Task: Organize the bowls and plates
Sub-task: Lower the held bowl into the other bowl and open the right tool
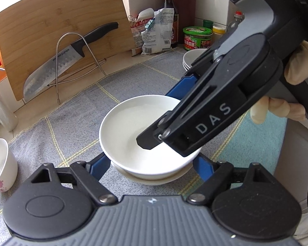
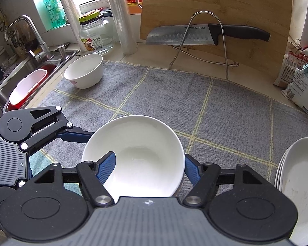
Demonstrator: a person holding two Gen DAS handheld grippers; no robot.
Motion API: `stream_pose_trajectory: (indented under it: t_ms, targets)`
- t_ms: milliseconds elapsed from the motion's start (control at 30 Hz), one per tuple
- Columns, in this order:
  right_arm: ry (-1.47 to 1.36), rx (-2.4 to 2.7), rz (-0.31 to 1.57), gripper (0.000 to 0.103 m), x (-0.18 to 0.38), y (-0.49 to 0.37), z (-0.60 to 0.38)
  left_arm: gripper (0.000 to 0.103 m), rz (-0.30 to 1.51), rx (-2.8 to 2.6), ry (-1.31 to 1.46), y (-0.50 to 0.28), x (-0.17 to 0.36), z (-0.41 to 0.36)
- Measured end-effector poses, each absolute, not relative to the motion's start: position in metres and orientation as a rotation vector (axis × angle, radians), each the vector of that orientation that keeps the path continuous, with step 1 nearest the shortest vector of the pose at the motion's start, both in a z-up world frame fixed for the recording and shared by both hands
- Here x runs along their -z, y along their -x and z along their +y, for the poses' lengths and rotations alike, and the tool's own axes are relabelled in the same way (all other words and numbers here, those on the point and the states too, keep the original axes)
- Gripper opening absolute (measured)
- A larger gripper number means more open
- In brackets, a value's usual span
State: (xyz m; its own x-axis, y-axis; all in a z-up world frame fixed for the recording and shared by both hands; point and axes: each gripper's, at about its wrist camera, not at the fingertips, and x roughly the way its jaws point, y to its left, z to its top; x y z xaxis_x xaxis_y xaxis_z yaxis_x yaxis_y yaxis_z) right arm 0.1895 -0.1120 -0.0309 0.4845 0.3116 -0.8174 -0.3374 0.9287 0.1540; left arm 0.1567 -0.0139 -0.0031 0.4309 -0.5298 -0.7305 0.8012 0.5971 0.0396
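A white bowl [image 1: 133, 127] sits nested in a second white bowl [image 1: 154, 179] on the grey checked cloth [image 1: 71, 123]. My right gripper [image 1: 156, 121] reaches down from the upper right and is shut on the top bowl [image 2: 141, 149]. One of its fingers [image 2: 106, 168] is inside the bowl and the other is outside the rim. My left gripper [image 1: 152, 164] is shut on the lower bowl, a blue finger against each side, with the tips hidden under the top bowl's rim. The left gripper's finger [image 2: 74, 134] meets the bowls from the left.
A stack of white plates [image 2: 297, 180] stands at the right of the cloth. A flowered white bowl [image 2: 84, 70] stands at its far left by the sink [image 2: 30, 71]. A knife [image 2: 195, 33] lies on a wire rack against a chopping board [image 2: 215, 4]. Bags and jars [image 1: 197, 38] line the back.
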Motion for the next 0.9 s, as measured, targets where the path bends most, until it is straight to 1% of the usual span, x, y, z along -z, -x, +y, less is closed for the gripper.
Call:
stream_pose_trajectory:
  t_ms: [600,667,700,733,767,800,833,900]
  targets:
    - [0.033,-0.394,0.992,0.076,0.0319,-0.1902,-0.1118,0.088,0.755,0.871,-0.401,-0.1614,0.0075,-0.0125]
    - [0.036,-0.395,0.992,0.080,0.0321,-0.1901,-0.1110,0.089,0.751,0.871,-0.403,-0.1610,0.0082,-0.0122]
    - [0.037,-0.398,0.987,0.086,0.0316,-0.1896,-0.1106,0.090,0.745,0.873,-0.400,-0.1608,0.0084,-0.0116]
    - [0.039,-0.403,0.979,0.091,0.0307,-0.1890,-0.1100,0.093,0.740,0.871,-0.397,-0.1606,0.0082,-0.0111]
    - [0.044,-0.401,0.971,0.093,0.0291,-0.1883,-0.1090,0.096,0.737,0.869,-0.394,-0.1604,0.0080,-0.0103]
    - [0.048,-0.397,0.965,0.099,0.0282,-0.1877,-0.1084,0.096,0.738,0.870,-0.391,-0.1606,0.0080,-0.0098]
    - [0.051,-0.396,0.959,0.102,0.0276,-0.1873,-0.1079,0.096,0.740,0.872,-0.386,-0.1604,0.0079,-0.0085]
    - [0.054,-0.395,0.957,0.102,0.0268,-0.1870,-0.1075,0.096,0.740,0.874,-0.378,-0.1601,0.0078,-0.0061]
